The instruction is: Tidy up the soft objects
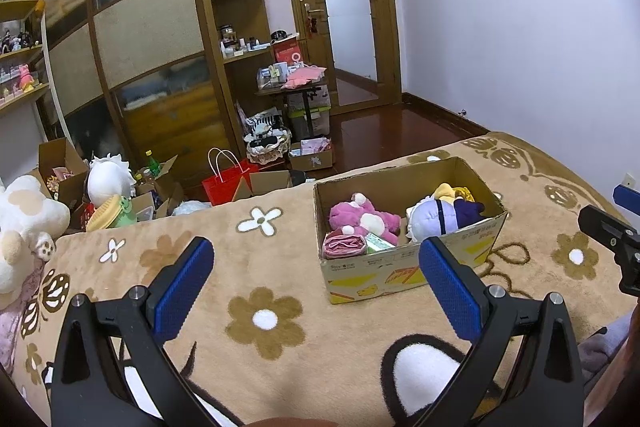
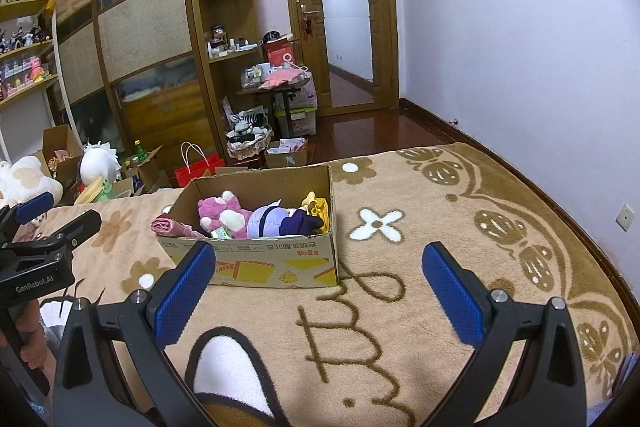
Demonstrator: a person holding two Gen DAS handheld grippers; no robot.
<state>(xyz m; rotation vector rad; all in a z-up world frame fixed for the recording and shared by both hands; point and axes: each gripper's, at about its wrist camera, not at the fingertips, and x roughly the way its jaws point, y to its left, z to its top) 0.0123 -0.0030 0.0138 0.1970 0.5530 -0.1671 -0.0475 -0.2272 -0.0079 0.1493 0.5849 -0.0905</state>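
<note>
**Crowded box, empty jaws: where the tidy-up could slip**

The bedroom was cluttered, with a wooden wardrobe and open cartons on the floor, and the bed was covered by a tan flower-patterned blanket point(image 1: 264, 259). On it stood an open cardboard box point(image 2: 256, 259) already holding a pink plush toy point(image 2: 222, 213), a purple-and-white plush doll point(image 2: 276, 221), a yellow soft item point(image 2: 316, 207) and a folded pink cloth point(image 1: 344, 245) draped at one corner. The left gripper point(image 1: 316, 271) and right gripper point(image 2: 318, 275) both hovered over the blanket short of the box, jaws spread wide and holding nothing. A cream plush point(image 1: 24, 223) sat at the bed's edge, well apart from the box. The box looked nearly full, so another toy pressed in could spill the cloth over the rim. The light carton might also slide or tip on the soft blanket if pushed from one side.
</note>
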